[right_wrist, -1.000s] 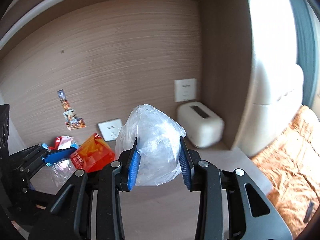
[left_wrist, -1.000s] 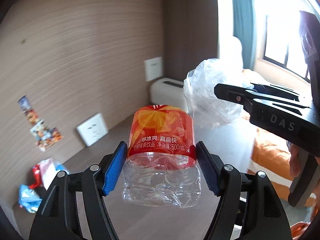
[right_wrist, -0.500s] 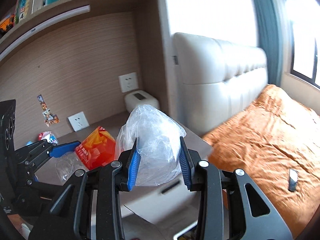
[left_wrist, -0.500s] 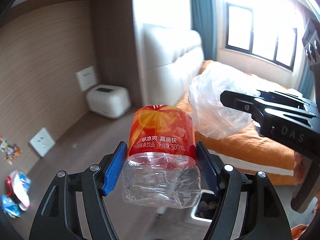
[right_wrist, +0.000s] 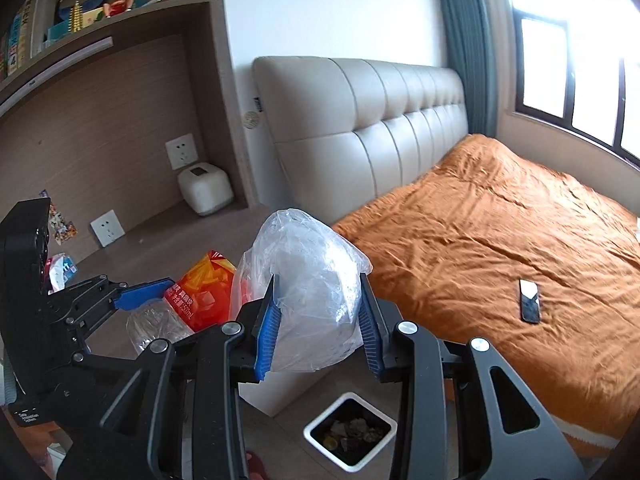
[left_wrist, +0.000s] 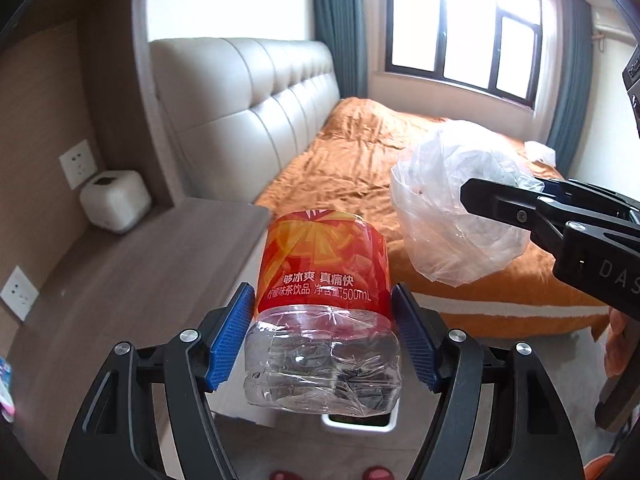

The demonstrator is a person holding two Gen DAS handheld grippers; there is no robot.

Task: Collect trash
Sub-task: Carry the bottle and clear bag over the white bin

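Bottle (left_wrist: 324, 312) between left jaws

We are looking into a home bedroom: a bed (right_wrist: 500, 248) with an orange cover is standing against a padded headboard (right_wrist: 360, 120), beside a built-in desk (left_wrist: 132, 264), bookshelf (right_wrist: 100, 20) and curtained window (left_wrist: 460, 28).

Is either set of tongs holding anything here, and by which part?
Both are. The left tongs clamp the crushed plastic bottle across its lower body, at the label's bottom edge. The right tongs pinch the crumpled clear plastic bag across its middle.
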